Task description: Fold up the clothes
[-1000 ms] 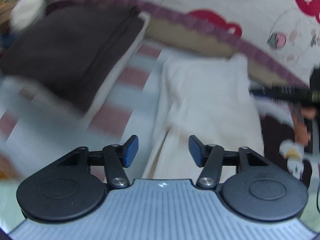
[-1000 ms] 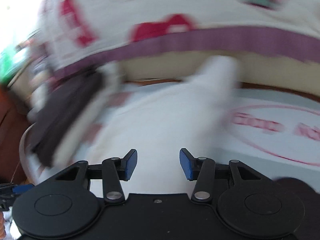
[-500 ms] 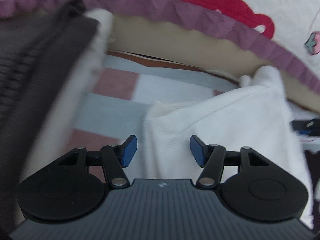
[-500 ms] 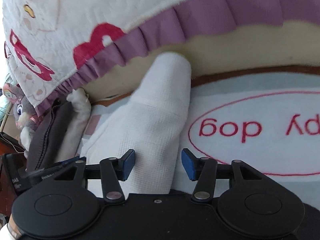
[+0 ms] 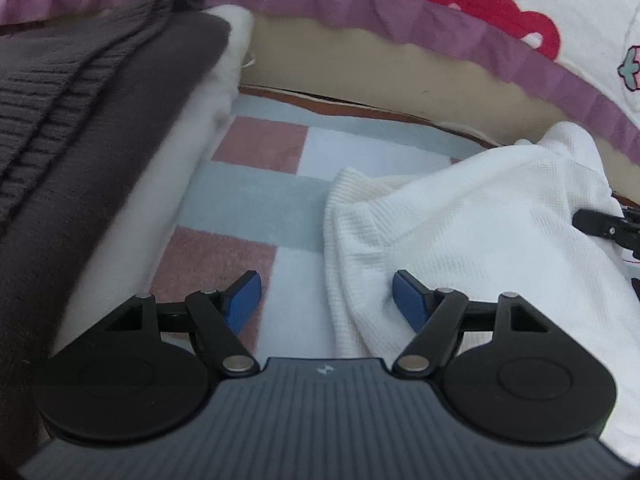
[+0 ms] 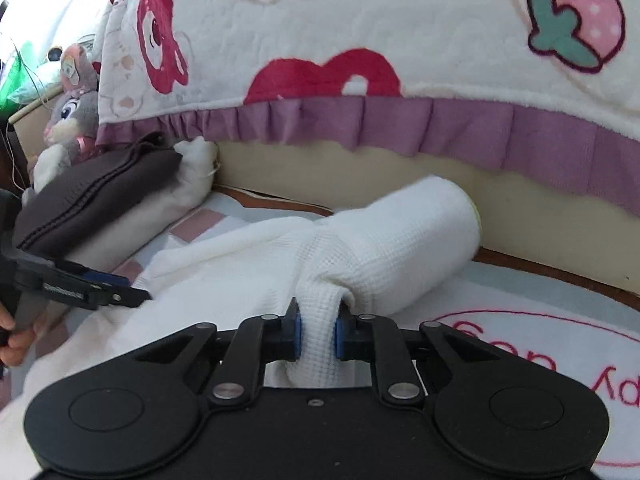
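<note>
The garment lies on the rug (folded stack to its left) before the bed.

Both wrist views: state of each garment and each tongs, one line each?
White garment: rumpled, unfolded, a fold pinched at its near edge.
Right tongs: closing, pads pressing that white fold.
Left tongs: opening, garment's edge between the jaws, not gripped.
Dark knit garment: folded, stacked on a white one.
</note>
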Demonstrator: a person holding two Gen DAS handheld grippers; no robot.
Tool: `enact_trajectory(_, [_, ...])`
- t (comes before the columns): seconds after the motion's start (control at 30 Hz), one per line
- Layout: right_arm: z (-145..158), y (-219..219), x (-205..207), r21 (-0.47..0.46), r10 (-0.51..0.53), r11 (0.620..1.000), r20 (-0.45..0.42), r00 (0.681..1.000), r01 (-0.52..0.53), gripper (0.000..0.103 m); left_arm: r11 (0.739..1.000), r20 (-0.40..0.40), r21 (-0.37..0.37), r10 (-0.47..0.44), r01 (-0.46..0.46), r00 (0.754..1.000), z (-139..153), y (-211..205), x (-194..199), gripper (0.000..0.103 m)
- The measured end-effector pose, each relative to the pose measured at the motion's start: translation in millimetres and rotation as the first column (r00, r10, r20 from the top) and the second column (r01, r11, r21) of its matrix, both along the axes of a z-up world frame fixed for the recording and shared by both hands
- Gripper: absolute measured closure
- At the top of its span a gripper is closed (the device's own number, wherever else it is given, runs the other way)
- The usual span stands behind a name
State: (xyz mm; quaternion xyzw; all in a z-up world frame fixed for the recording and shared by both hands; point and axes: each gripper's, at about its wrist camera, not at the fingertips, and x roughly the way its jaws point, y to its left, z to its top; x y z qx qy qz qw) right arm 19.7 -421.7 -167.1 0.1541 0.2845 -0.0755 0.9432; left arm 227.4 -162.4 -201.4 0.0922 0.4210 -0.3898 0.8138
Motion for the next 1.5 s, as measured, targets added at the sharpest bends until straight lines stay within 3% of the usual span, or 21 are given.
enact_trajectory(0.13, [-5.5,-24.1,5.2,0.140,-0.087,0.986,-0.048,0.995,0.093,0.065,0.999,-0.006,-0.035,-0.024,0.024,1.000,1.2,-9.0,15.1,0.031])
enact_trajectory(0.2, [-15.6,-36.5,3.9,0.260,-0.115,0.957,-0.063,0.991,0.128,0.039,0.998,-0.021,-0.053,-0.032,0.031,0.999,1.0,-15.8,22.8,0.031])
enact_trajectory(0.27, [-29.8,-43.6,-0.2,0.354,-0.135,0.924,-0.046,0.990,0.143,0.032,0.996,-0.059,-0.079,-0.041,0.036,0.997,1.3,-17.7,23.0,0.036])
enact_trajectory(0.3, [-35.4,-45.4,-2.3,0.386,-0.144,0.911,-0.031,0.989,0.144,0.032,0.995,-0.080,-0.092,-0.046,0.039,0.996,1.5,-18.2,22.2,0.056])
enact_trajectory(0.33, [-38.7,-45.3,-4.5,0.402,-0.153,0.904,-0.011,0.988,0.144,0.032,0.994,-0.101,-0.106,-0.052,0.041,0.994,1.7,-18.6,21.5,0.084])
enact_trajectory(0.37, [-41.0,-44.7,-6.2,0.413,-0.162,0.899,0.005,0.987,0.145,0.038,0.992,-0.122,-0.119,-0.057,0.043,0.991,1.9,-19.0,20.8,0.089])
enact_trajectory(0.4, [-39.1,-41.6,-7.6,0.408,-0.159,0.903,0.023,0.987,0.136,0.073,0.990,-0.117,-0.130,-0.070,0.055,0.991,4.8,-19.4,16.6,0.092])
enact_trajectory(0.43, [-33.3,-36.2,-9.0,0.385,-0.145,0.916,0.047,0.988,0.116,0.084,0.988,-0.088,-0.139,-0.085,0.073,0.992,9.9,-19.1,9.7,0.093])
enact_trajectory(0.57, [-5.3,-14.1,-16.8,0.278,-0.084,0.960,0.145,0.986,0.041,0.085,0.976,-0.016,-0.209,-0.068,0.063,0.998,46.2,-7.9,-11.1,0.094])
enact_trajectory(0.7, [62.2,10.8,-35.4,0.057,0.004,0.998,0.279,0.960,-0.021,0.087,0.965,0.139,-0.248,-0.051,0.085,0.989,104.8,2.0,-32.1,0.094])
enact_trajectory(0.77, [101.2,15.3,-36.5,-0.079,0.051,0.997,0.319,0.947,-0.027,0.087,0.963,0.221,-0.251,-0.046,0.102,0.974,136.0,-0.3,-37.5,0.094])
enact_trajectory(0.87, [148.8,12.1,-20.4,-0.288,0.100,0.958,0.333,0.938,0.000,0.087,0.954,0.295,-0.291,0.015,0.075,0.955,175.7,-14.3,-29.4,0.094])
enact_trajectory(0.9, [154.4,7.2,-11.5,-0.335,0.086,0.942,0.317,0.945,0.027,0.084,0.957,0.324,-0.288,0.058,0.040,0.944,182.3,-23.6,-24.9,0.091])
enact_trajectory(0.97, [149.3,-1.1,9.1,-0.457,0.032,0.885,0.250,0.968,0.088,0.070,0.974,0.427,-0.221,0.145,-0.053,0.893,178.6,-48.2,-20.4,0.062])
enact_trajectory(1.0, [140.7,-4.4,17.4,-0.488,-0.001,0.868,0.192,0.981,0.096,0.070,0.980,0.437,-0.181,0.156,-0.084,0.886,168.2,-57.5,-19.3,0.045])
enact_trajectory(1.07, [122.1,-6.1,14.4,-0.438,-0.061,0.894,0.103,0.993,0.100,0.069,0.986,0.393,-0.108,0.156,-0.123,0.906,144.3,-69.7,-16.9,0.049])
enact_trajectory(1.13, [101.6,-3.4,-8.5,-0.326,-0.078,0.941,0.062,0.995,0.094,0.062,0.986,0.304,-0.110,0.154,-0.126,0.940,121.6,-59.2,-27.6,0.047])
enact_trajectory(1.2, [82.3,2.5,-43.1,-0.162,-0.065,0.984,0.026,0.998,0.069,0.058,0.990,0.249,-0.095,0.122,-0.101,0.961,104.0,-39.0,-45.8,0.047])
enact_trajectory(1.27, [62.1,9.1,-77.5,0.030,-0.043,0.999,-0.009,0.999,0.043,0.058,0.994,0.185,-0.071,0.094,-0.082,0.978,90.1,-13.5,-67.3,0.047])
enact_trajectory(1.4, [27.7,34.4,-133.9,0.363,-0.013,0.931,-0.051,0.999,0.031,0.057,0.995,0.038,-0.081,0.066,-0.063,0.997,79.7,35.2,-106.1,0.047])
enact_trajectory(1.5, [15.4,61.8,-163.6,0.511,0.007,0.859,-0.062,0.998,0.026,0.050,0.998,-0.048,-0.043,0.047,-0.049,0.998,77.6,67.5,-134.9,0.046])
